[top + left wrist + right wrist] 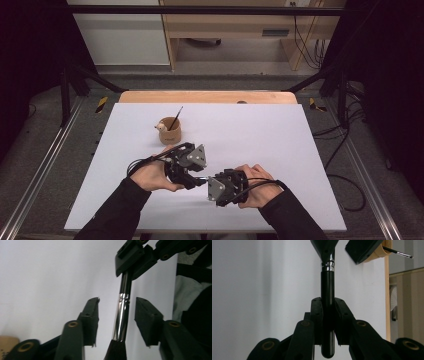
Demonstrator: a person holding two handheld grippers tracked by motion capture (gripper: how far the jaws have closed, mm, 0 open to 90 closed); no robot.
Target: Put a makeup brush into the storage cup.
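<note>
A wide white rectangular tabletop sheet (260,150) covered the wooden table. At about eleven o'clock from the hands stood a round tan wooden cup (170,134) with a thin dark brush (175,118) leaning in it, well apart from the grippers. The left gripper (196,176) and the right gripper (206,182) met tip to tip near the sheet's six o'clock edge. Between them lay a black-handled makeup brush with a shiny silver ferrule (121,315). The right gripper's jaws were clamped tight on the black handle (327,315). The left gripper's jaws stood apart on either side of the ferrule, pads (92,315) clear of it, touching nothing.
</note>
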